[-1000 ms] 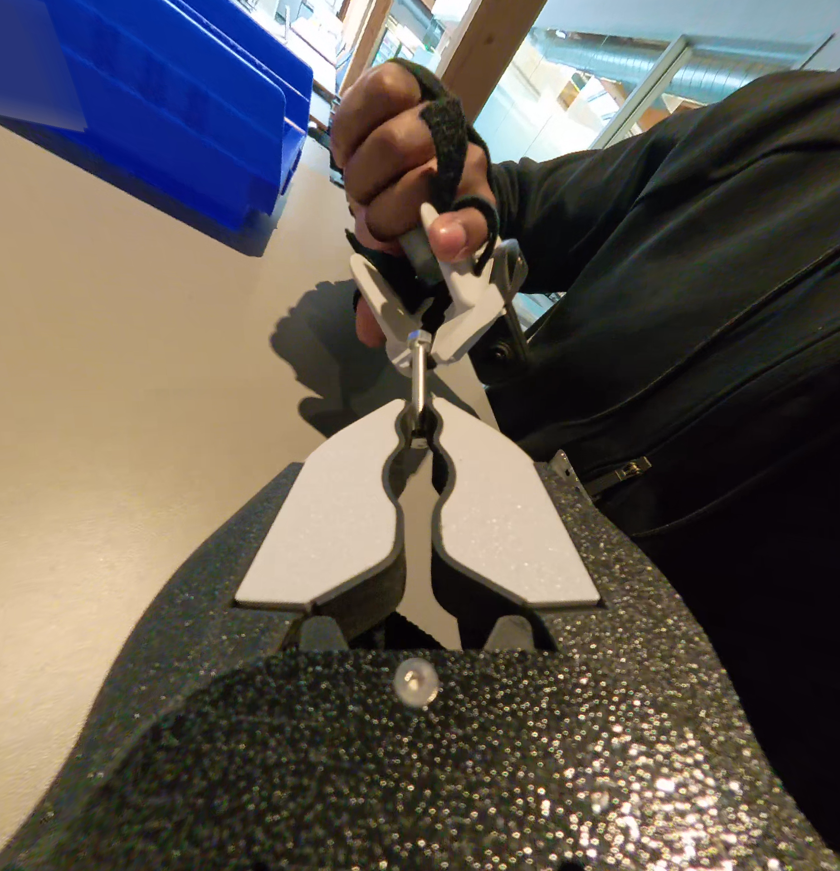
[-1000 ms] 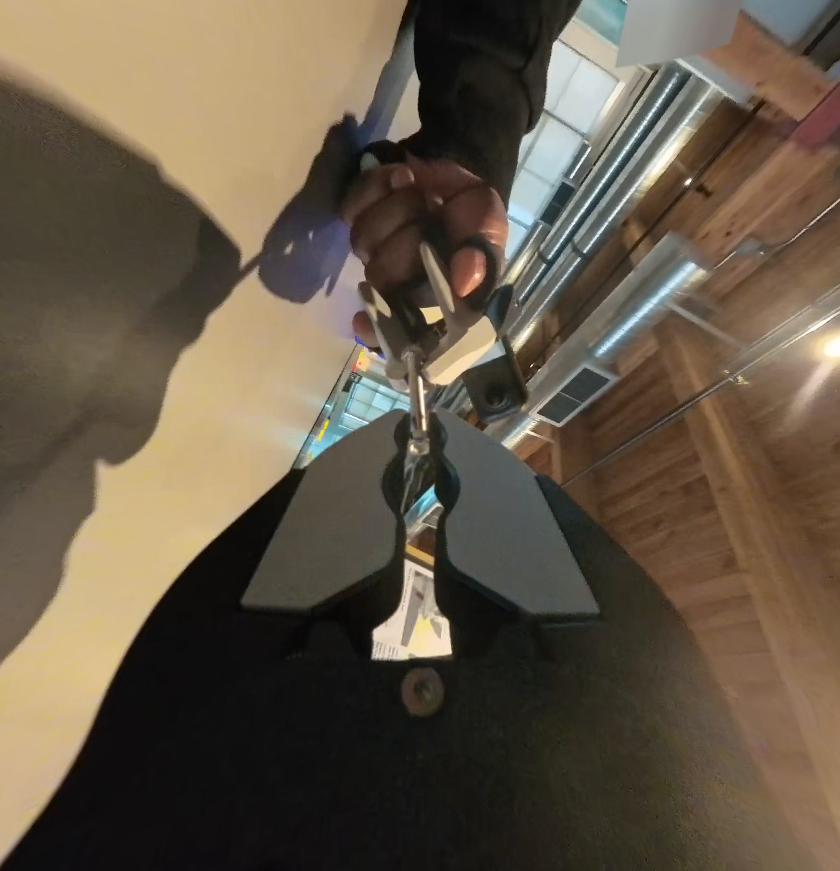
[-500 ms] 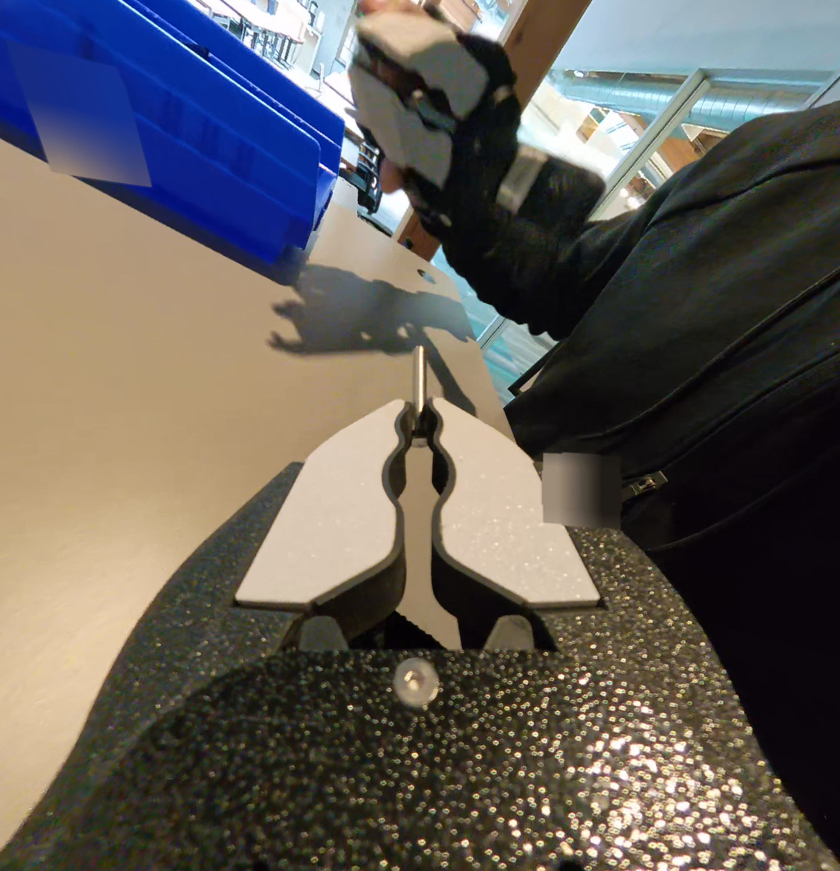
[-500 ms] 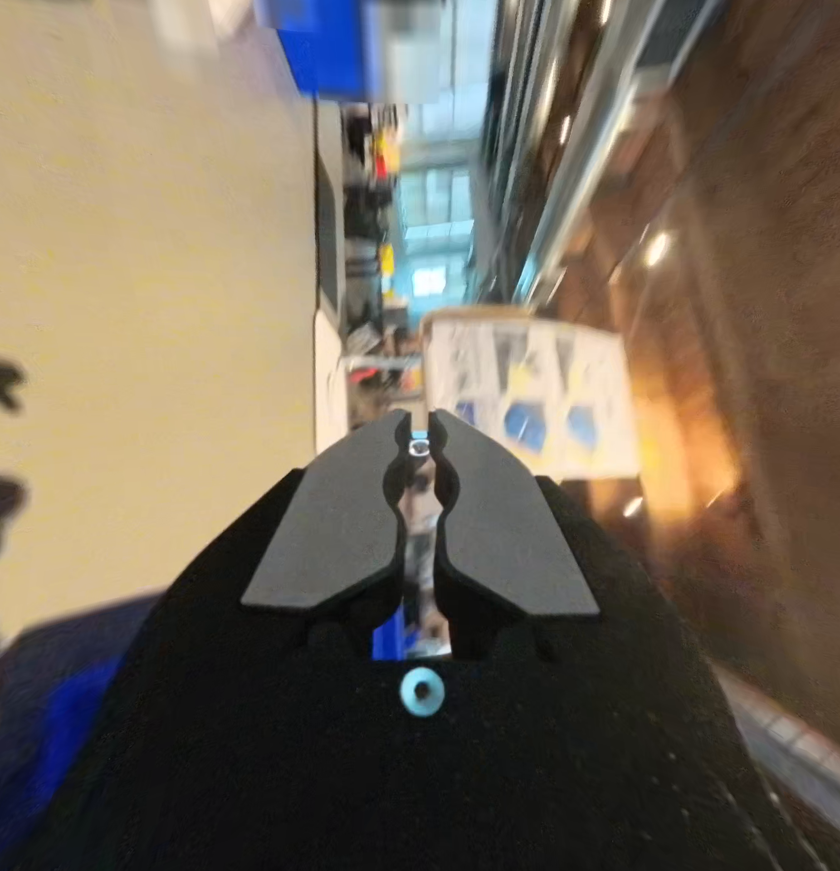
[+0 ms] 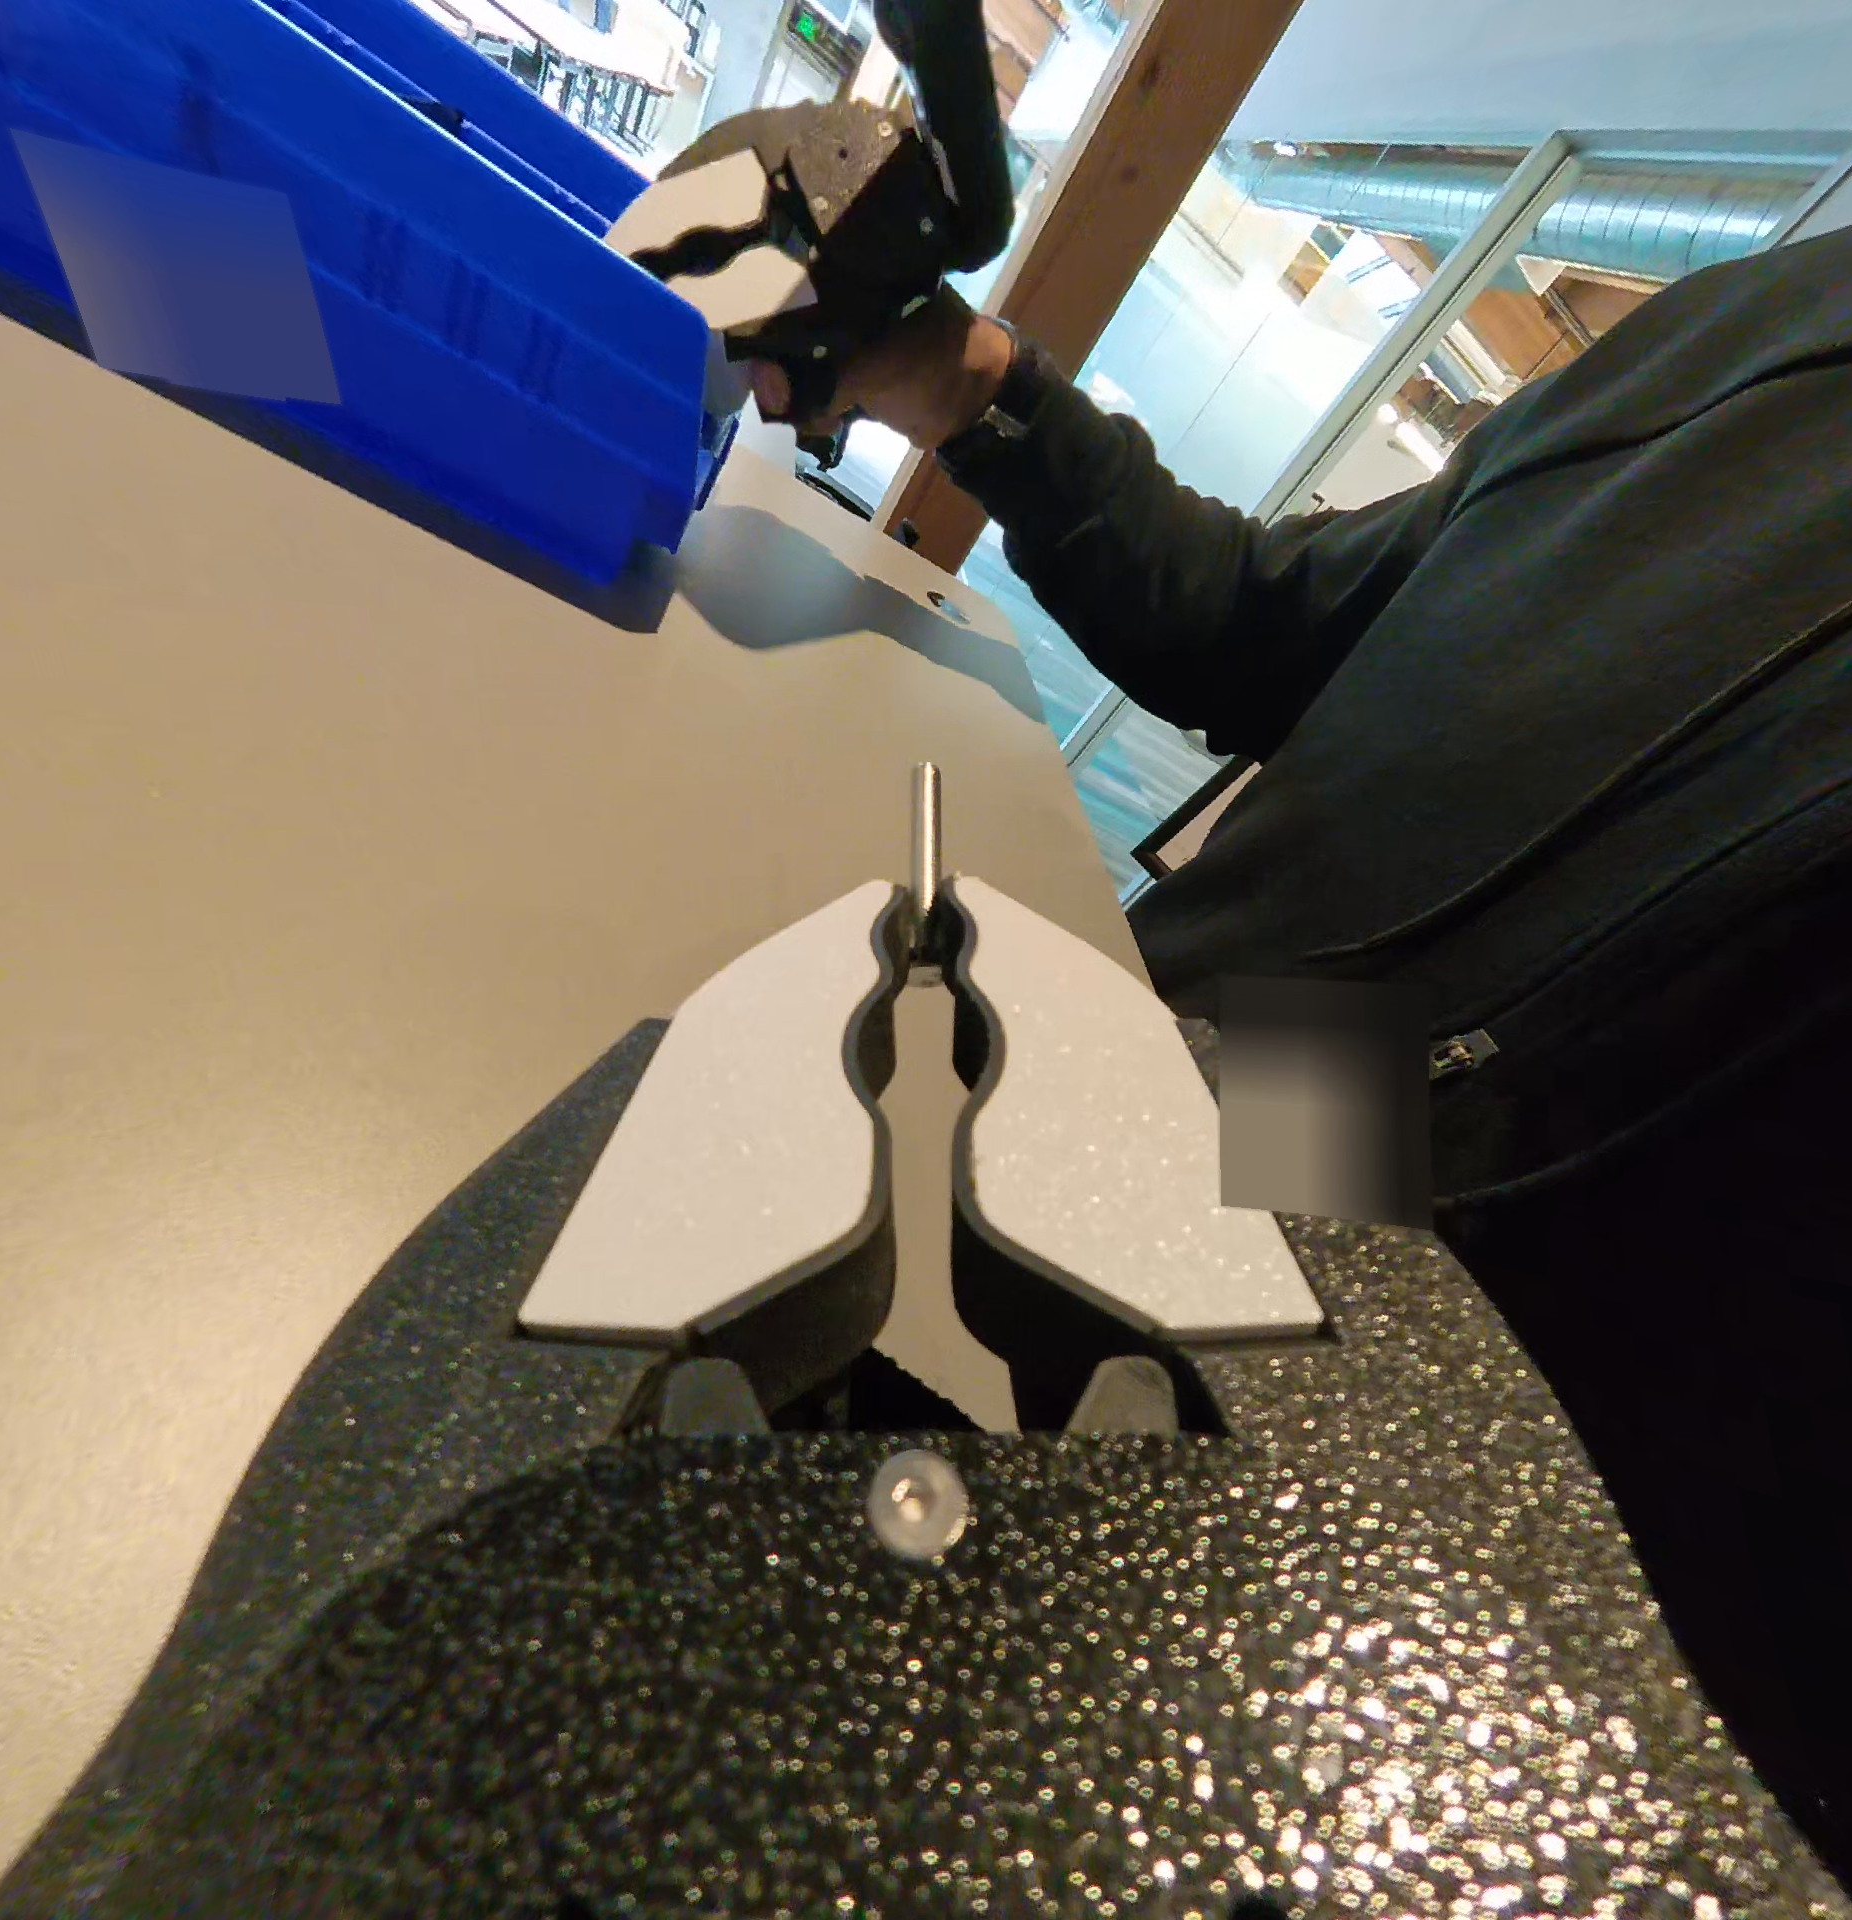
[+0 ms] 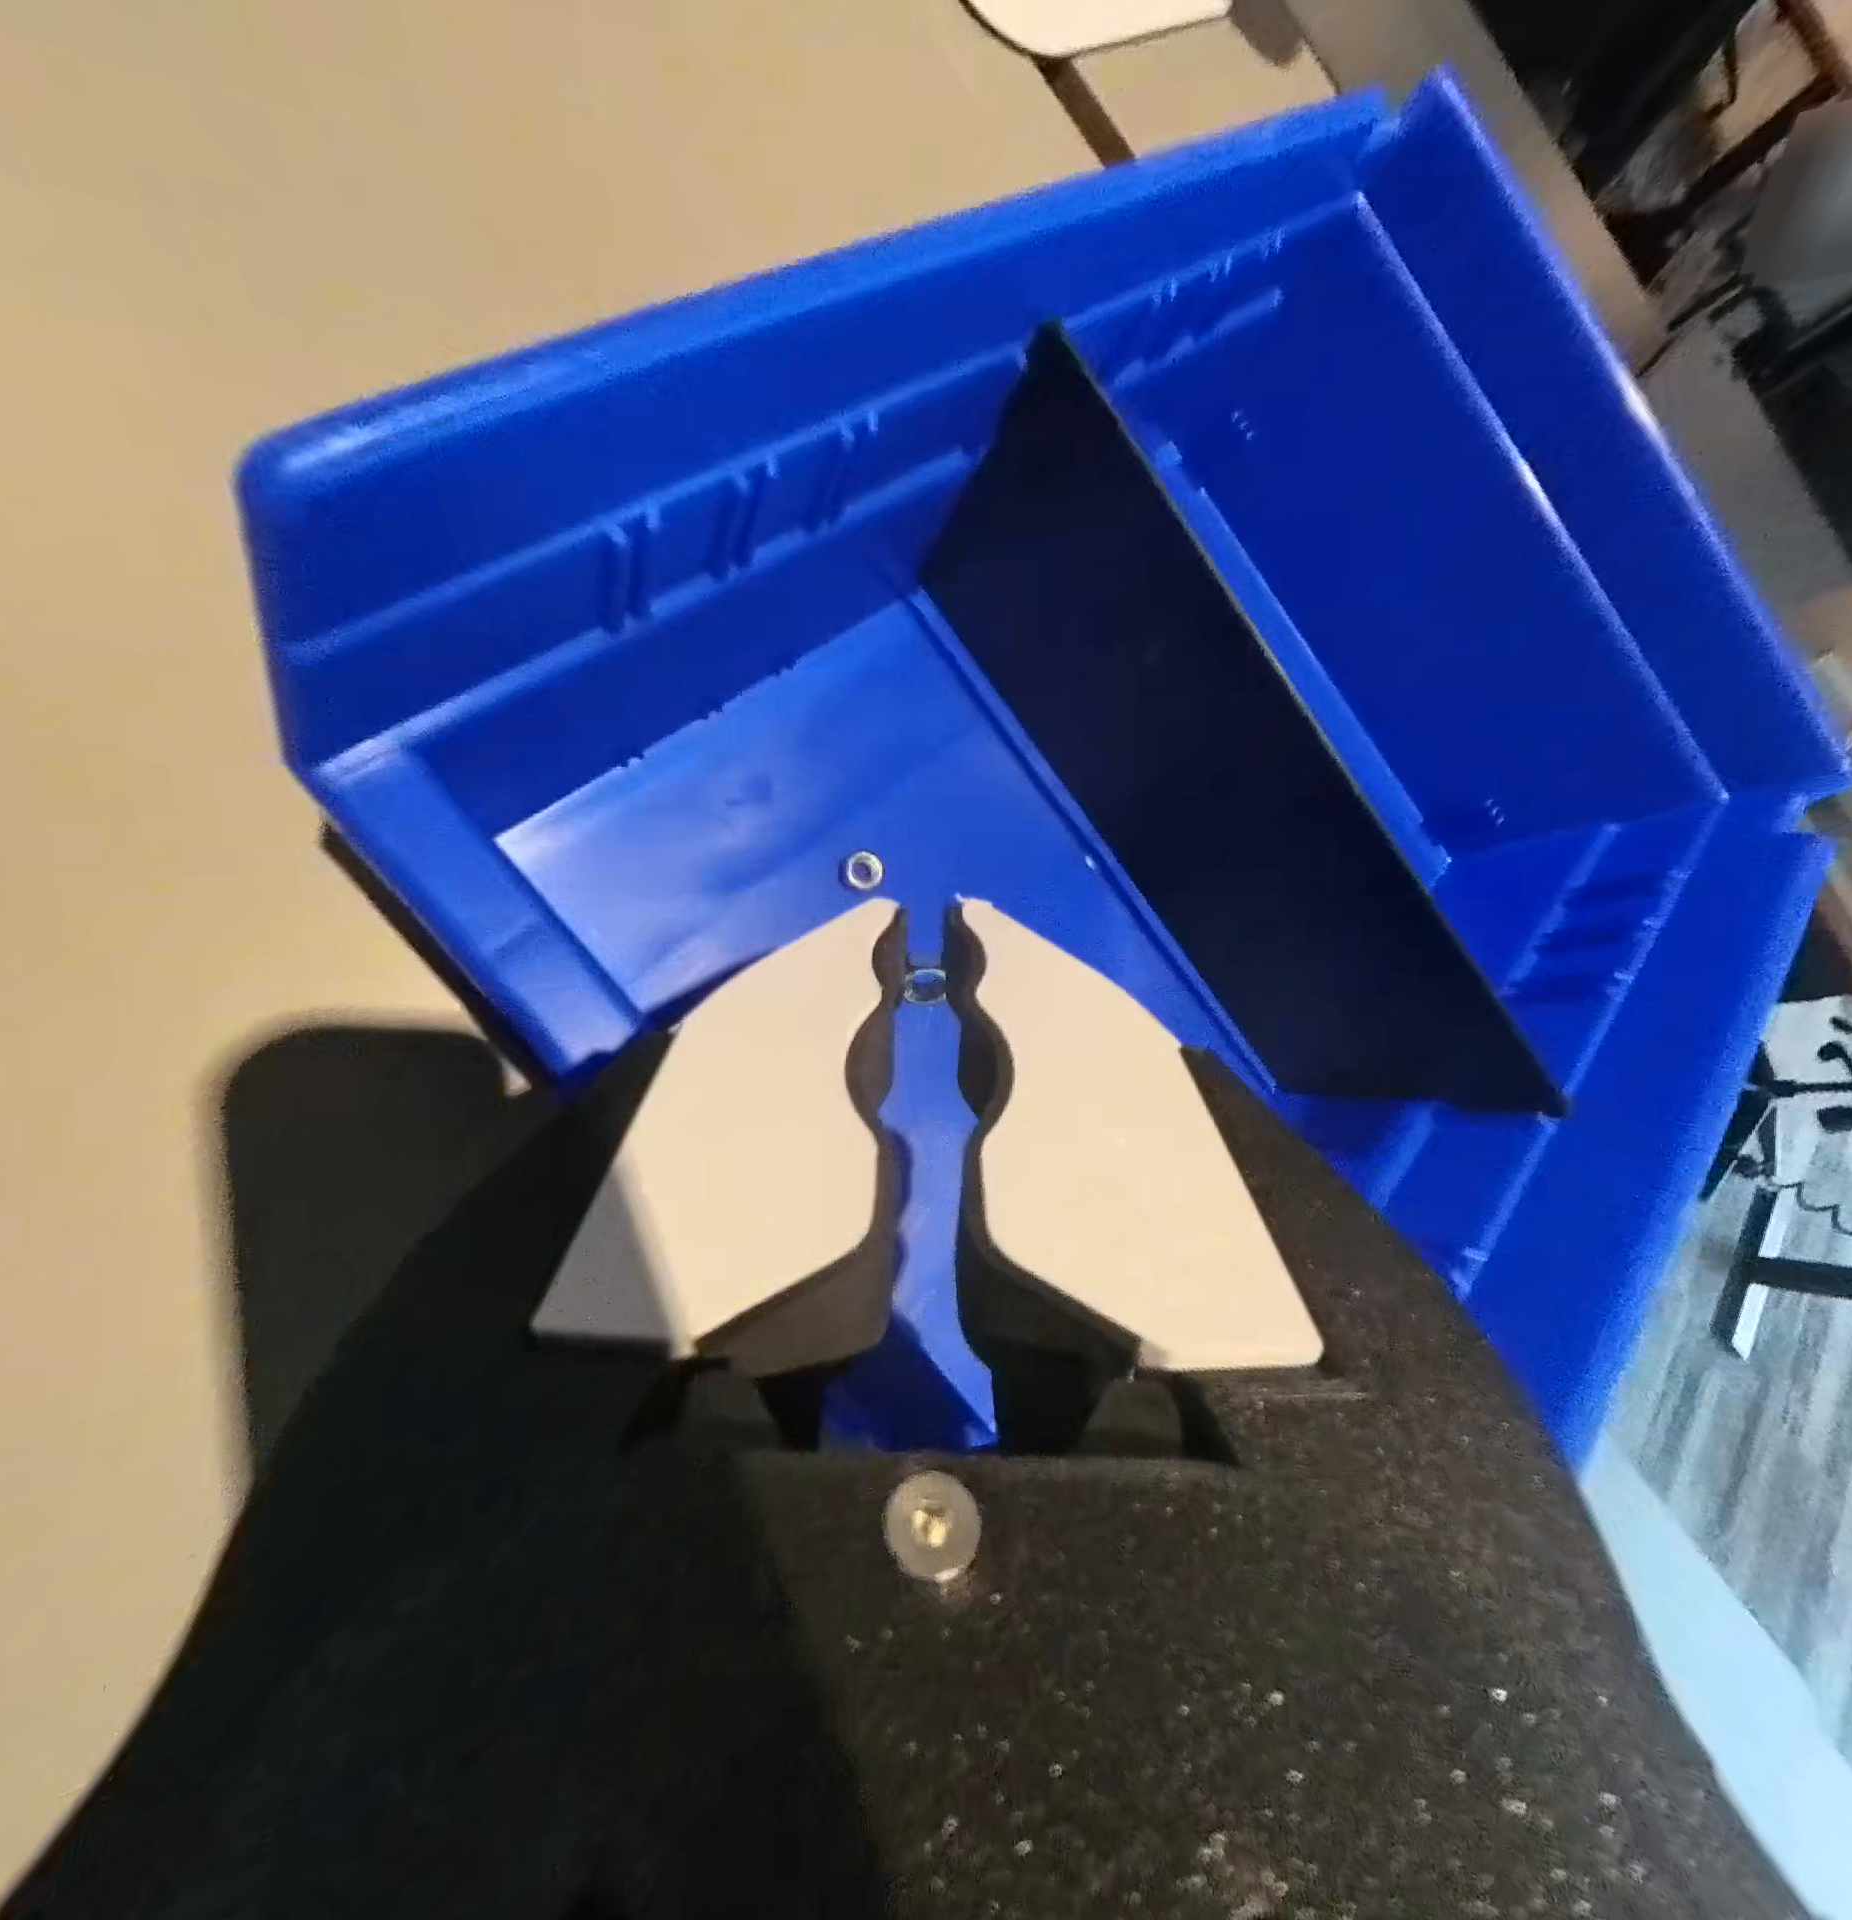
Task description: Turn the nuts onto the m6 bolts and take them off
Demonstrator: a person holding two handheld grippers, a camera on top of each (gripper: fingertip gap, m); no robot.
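Left gripper [image 5: 924,914], lower centre of the left wrist view: the two pale fingers are pinched on the bolt [image 5: 924,842], whose threaded shank projects bare beyond the tips toward the middle of the frame.

Right gripper [image 6: 927,914], lower centre of the right wrist view: the fingers are pressed nearly together on a small nut [image 6: 924,984] seated in the notch just behind the tips. The gripper hangs over the near compartment of the blue bin [image 6: 631,582]. A second nut [image 6: 862,870] lies on the bin floor just beyond the fingertips. A dark divider [image 6: 1213,727] separates this compartment from the one at the upper right.

In the left wrist view the right gripper [image 5: 714,249] appears at the upper centre, over the bin's edge, held by a hand [image 5: 932,364] in a dark sleeve.

Risks, as judged: the nut is small and held only by its edges, so a release made too high or off the compartment may send it bouncing over the wall or rolling away. The bolt, gripped near one end, may tilt or slip if the pinch slackens.

Surface and room: a plain beige table [image 5: 330,831] carries the bin. Beyond it, at the upper right of the left wrist view, stand a wooden post [image 5: 1140,166], glass partitions and a metal duct [image 5: 1628,208].
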